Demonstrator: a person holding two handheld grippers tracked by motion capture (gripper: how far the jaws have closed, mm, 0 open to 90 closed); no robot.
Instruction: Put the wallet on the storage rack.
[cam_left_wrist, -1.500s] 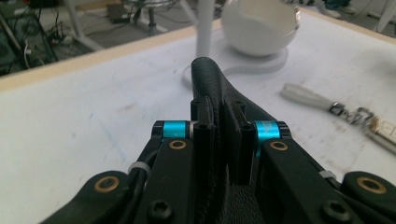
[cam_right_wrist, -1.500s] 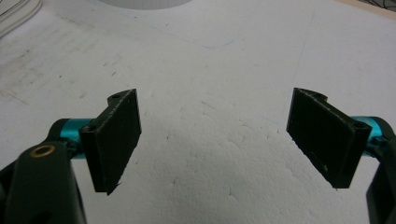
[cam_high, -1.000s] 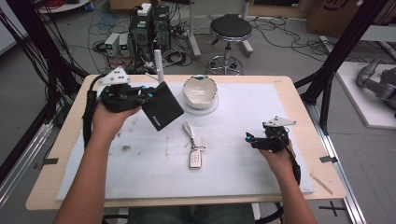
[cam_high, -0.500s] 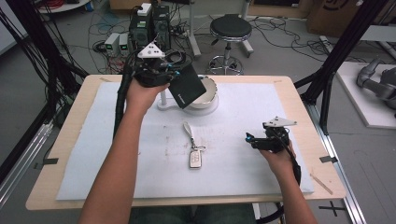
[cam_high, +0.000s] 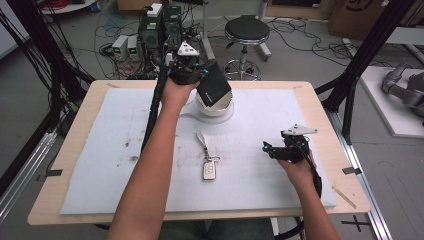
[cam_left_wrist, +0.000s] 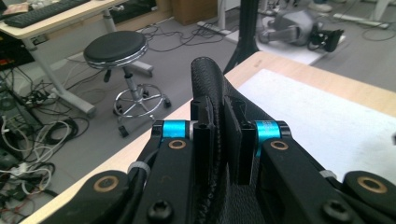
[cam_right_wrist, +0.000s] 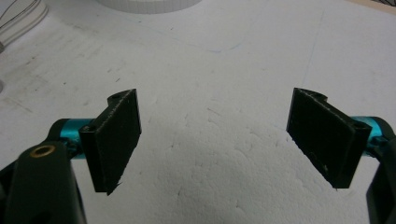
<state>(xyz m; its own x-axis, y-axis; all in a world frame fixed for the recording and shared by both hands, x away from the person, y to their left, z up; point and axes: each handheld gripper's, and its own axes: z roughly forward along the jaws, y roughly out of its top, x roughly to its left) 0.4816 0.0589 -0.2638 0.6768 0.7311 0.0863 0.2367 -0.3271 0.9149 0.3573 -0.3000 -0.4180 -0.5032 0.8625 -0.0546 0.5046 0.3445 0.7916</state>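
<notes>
My left gripper (cam_high: 197, 80) is shut on a black leather wallet (cam_high: 214, 86) and holds it in the air just over a white bowl (cam_high: 215, 109) at the back middle of the table. In the left gripper view the wallet (cam_left_wrist: 215, 93) stands on edge, pinched between the two jaws of that gripper (cam_left_wrist: 223, 140). A car key with a pale strap (cam_high: 209, 165) lies flat on the white mat, in front of the bowl. My right gripper (cam_high: 269, 150) rests low at the right, open; in its own view the gripper (cam_right_wrist: 219, 140) has bare mat between its wide-apart pads.
A white foam mat (cam_high: 100, 150) covers most of the wooden table (cam_high: 50, 200). Behind the table stand a black stool (cam_high: 245, 30), electronics boxes and loose cables on the floor. A black frame post (cam_high: 360, 65) rises at the right rear corner.
My left gripper has carried the wallet from the back left of the table rightward and farther back, to above the bowl. The right gripper has stayed put.
</notes>
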